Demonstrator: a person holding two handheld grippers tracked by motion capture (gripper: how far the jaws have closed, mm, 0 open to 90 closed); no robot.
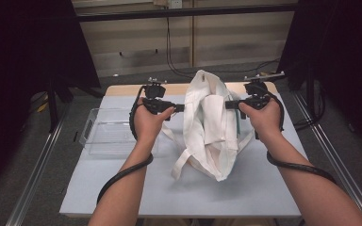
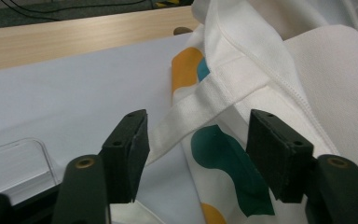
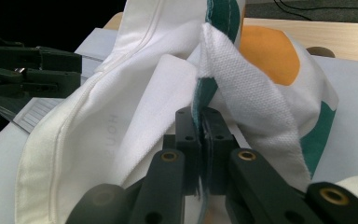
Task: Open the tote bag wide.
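Tote bag [image 1: 212,127]: right tool [image 3: 200,140] clamps rim; left tool [image 2: 198,154] spread beside strap.

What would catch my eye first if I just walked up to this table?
Most likely the white cloth bag with orange and green blobs, standing crumpled mid-table between two hand-held grippers. The right gripper is shut on the bag's edge, while the left gripper is open with a strap of the bag between its jaws. A clear plastic box sits at the table's left.
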